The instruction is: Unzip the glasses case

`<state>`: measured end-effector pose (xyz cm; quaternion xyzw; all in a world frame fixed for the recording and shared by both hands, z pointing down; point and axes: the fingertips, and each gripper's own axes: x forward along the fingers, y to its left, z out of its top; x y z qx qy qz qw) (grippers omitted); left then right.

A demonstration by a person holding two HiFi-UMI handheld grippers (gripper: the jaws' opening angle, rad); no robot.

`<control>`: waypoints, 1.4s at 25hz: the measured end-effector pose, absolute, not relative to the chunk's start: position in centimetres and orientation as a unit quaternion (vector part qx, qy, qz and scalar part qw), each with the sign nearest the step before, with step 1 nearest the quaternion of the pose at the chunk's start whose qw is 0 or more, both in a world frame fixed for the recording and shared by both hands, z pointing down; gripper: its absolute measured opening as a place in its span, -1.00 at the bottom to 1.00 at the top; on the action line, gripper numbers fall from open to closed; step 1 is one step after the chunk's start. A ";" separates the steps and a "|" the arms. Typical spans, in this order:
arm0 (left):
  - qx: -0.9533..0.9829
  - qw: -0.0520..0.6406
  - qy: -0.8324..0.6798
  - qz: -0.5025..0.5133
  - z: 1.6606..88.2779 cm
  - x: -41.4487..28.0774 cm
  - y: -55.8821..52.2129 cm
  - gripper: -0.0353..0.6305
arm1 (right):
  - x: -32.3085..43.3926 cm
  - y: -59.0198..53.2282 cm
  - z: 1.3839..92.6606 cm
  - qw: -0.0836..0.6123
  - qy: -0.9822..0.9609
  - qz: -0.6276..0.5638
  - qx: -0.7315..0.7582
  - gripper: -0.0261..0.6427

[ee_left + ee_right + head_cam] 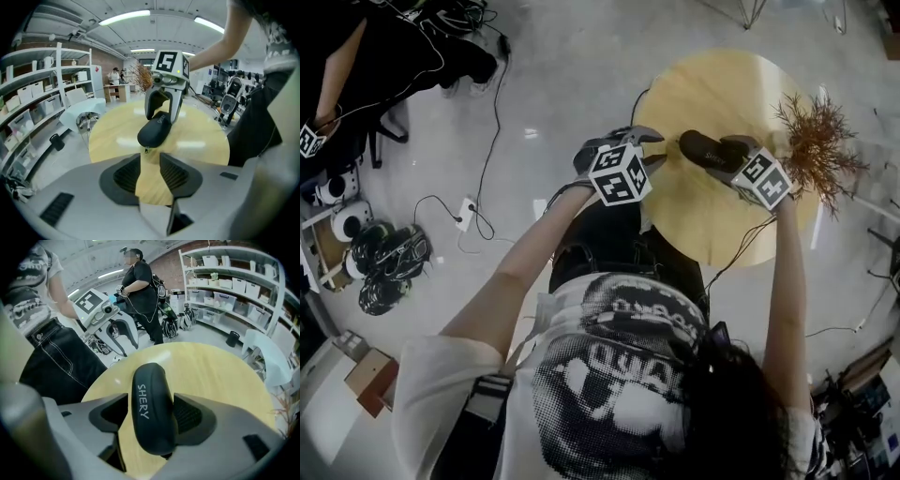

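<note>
Two sets of jaws stand apart: the right gripper (162, 114) straddles the glasses case (153, 132) on the table (201, 138), unclamped. The left gripper (150, 169), empty, faces the case's near end — zipper pull (146, 150) at mid-frame, long axis running away.

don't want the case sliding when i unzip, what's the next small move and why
Probably close the right gripper on the glasses case: it lies between open pads, a gap showing on one side, so it looks unheld. The left gripper, open and empty, sits short of the zipper pull.
</note>
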<state>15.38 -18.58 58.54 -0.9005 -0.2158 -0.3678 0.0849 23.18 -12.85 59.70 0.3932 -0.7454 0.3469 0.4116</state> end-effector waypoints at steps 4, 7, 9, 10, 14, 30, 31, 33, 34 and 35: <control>-0.885 0.128 -0.251 -0.371 60.1 16.9 -18.3 -0.53 | 23.3 -12.7 60.0 0.411 -0.742 0.349 0.398 -0.06; -0.874 0.148 -0.274 -0.374 61.3 18.0 -18.1 -0.53 | 23.2 -12.8 60.1 0.409 -0.745 0.353 0.390 -0.06; -0.869 0.149 -0.288 -0.375 61.9 18.7 -18.0 -0.53 | 23.2 -12.8 60.1 0.409 -0.747 0.357 0.384 -0.06; -0.866 0.149 -0.295 -0.375 62.1 19.0 -17.9 -0.53 | 23.2 -12.9 60.2 0.410 -0.747 0.358 0.381 -0.06; -0.854 0.148 -0.323 -0.381 62.9 19.7 -17.2 -0.54 | 23.2 -12.9 60.1 0.407 -0.749 0.357 0.382 -0.06; -0.865 0.076 -0.303 -0.393 62.9 19.0 -16.8 -0.86 | 22.9 -12.6 60.3 0.370 -0.722 0.403 0.424 -0.08; -0.867 0.070 -0.298 -0.393 62.9 19.1 -16.9 -0.86 | 23.0 -12.6 60.3 0.364 -0.718 0.407 0.432 -0.08; -0.871 0.061 -0.287 -0.394 62.8 19.3 -17.1 -0.86 | 23.2 -12.7 60.3 0.348 -0.711 0.419 0.445 -0.08; -0.873 0.060 -0.281 -0.394 62.7 19.4 -17.0 -0.86 | 23.2 -12.6 60.3 0.339 -0.707 0.427 0.451 -0.08; -0.875 0.062 -0.274 -0.393 62.6 19.4 -17.0 -0.86 | 23.3 -12.5 60.3 0.330 -0.703 0.436 0.456 -0.08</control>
